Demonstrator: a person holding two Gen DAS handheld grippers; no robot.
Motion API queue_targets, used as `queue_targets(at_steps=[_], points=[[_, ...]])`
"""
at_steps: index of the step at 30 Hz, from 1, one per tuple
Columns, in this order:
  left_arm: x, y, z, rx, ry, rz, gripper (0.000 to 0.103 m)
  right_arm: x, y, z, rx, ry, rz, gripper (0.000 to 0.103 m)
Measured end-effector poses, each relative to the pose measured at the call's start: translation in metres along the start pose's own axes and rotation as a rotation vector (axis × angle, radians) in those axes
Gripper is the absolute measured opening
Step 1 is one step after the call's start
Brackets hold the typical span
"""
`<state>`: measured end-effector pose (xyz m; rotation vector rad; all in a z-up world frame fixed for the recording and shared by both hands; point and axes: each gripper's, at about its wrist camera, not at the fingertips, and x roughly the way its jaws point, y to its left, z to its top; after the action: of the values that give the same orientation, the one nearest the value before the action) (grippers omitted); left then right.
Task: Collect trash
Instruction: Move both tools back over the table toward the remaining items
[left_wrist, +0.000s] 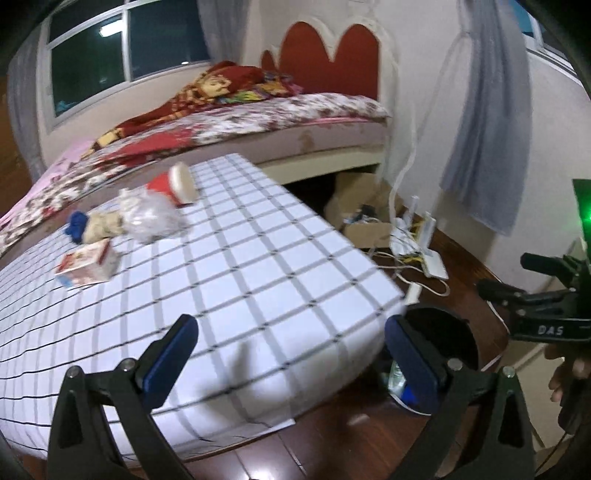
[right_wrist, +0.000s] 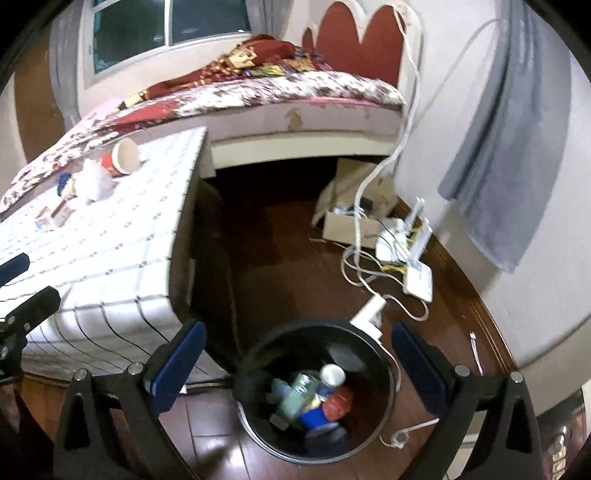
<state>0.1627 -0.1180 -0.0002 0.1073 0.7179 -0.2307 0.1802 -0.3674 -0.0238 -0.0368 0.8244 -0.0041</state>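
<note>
A table with a white checked cloth (left_wrist: 229, 280) holds trash at its far left: a tipped red paper cup (left_wrist: 173, 184), a crumpled clear plastic bag (left_wrist: 147, 214), a beige wad with a blue piece (left_wrist: 92, 225) and a small carton (left_wrist: 86, 264). The same items show in the right wrist view, with the cup (right_wrist: 123, 157) lying on its side. A black bin (right_wrist: 317, 391) on the floor holds several pieces of trash. My left gripper (left_wrist: 291, 354) is open and empty over the table's near corner. My right gripper (right_wrist: 299, 362) is open and empty above the bin.
A bed (left_wrist: 236, 118) with patterned bedding stands behind the table. Cardboard boxes (right_wrist: 351, 221), white routers (right_wrist: 410, 258) and loose cables (right_wrist: 369, 273) lie on the wooden floor by the wall. A grey curtain (right_wrist: 509, 155) hangs at the right.
</note>
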Motion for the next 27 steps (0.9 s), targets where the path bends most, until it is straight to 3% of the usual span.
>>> queue_targets(at_steps=[17, 24, 27], points=[[0.007, 0.168, -0.008, -0.182, 0.013, 0.228, 0.102, 0.02, 0.146, 0.063, -0.139, -0.064, 0.187, 0.102], [0.042, 0.199, 0.001, -0.218, 0.035, 0.287, 0.102, 0.054, 0.191, 0.077, -0.2, -0.029, 0.187, 0.102], [0.056, 0.208, 0.009, -0.246, 0.041, 0.277, 0.102, 0.071, 0.201, 0.09, -0.214, -0.022, 0.18, 0.102]])
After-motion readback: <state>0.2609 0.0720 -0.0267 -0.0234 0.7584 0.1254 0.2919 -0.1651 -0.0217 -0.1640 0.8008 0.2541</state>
